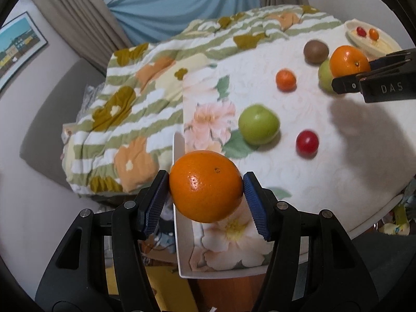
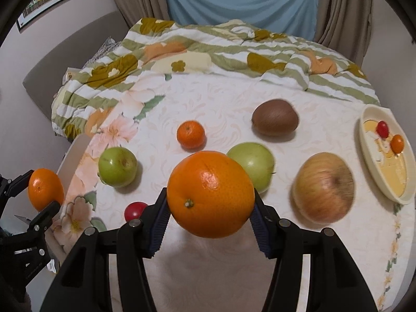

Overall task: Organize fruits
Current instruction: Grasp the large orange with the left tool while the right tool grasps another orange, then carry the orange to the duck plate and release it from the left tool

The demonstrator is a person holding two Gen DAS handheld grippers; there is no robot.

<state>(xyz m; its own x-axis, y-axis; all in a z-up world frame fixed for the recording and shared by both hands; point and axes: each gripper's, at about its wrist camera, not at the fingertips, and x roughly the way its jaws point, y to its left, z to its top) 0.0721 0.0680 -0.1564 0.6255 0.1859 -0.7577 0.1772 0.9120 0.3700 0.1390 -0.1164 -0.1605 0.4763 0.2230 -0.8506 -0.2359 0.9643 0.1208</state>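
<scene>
Oranges first: you hold two, and the dish they may be bound for lies to one side of both. The worktop [image 2: 221, 98], under its pale floral cloth, carries everything else. The cream dish [image 2: 374, 171] sits at its edge, at about three o'clock from your right tool [image 2: 210, 215], and holds only two tiny fruits, one red and one orange. I judge that dish to be the likely target, so the right hand is clearly the nearer; from your left tool [image 1: 206, 195] it lies far off at about one o'clock.

Between right tool and dish rests the big russet apple [image 2: 323, 187], so a straight sideways sweep would meet it. The right orange [image 2: 210, 193] is pinched between the blue pads of the right tool, clear of the cloth, and the left orange [image 1: 206, 186] is likewise clamped in the left tool, over the worktop's near corner. Smaller fruit lies loose: two green apples, a kiwi [image 2: 275, 121], a mandarin [image 2: 190, 134], a red cherry tomato [image 1: 307, 141]
</scene>
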